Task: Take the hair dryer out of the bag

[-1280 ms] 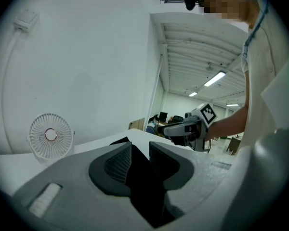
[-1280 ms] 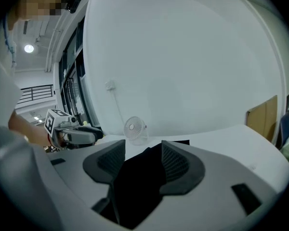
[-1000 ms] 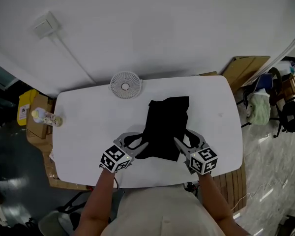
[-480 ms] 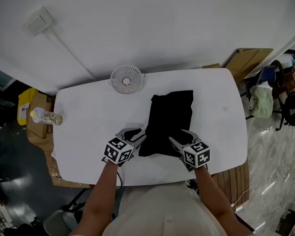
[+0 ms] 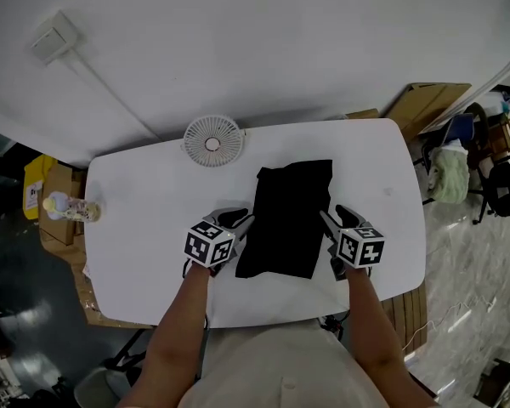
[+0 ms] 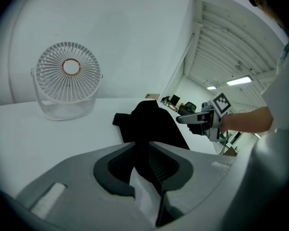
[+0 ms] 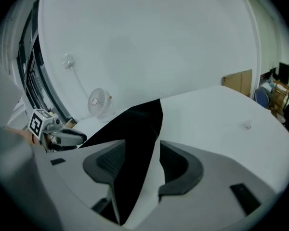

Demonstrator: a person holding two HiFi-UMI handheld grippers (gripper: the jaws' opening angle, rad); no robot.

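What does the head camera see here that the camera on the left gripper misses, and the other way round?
Only the head view shows the bottle beside the left edge of the table, the wall box and the person's forearms. Only the left gripper view shows the jaws of the left gripper close up, just closing, the edge of the black bag between them, and ceiling lights. Both show the fan, black bag, table and right gripper.

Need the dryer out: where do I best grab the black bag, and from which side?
Pinch the black bag at its near corners, coming in from both long sides, low over the table. It lies flat, those edges free. Which end opens I cannot tell.
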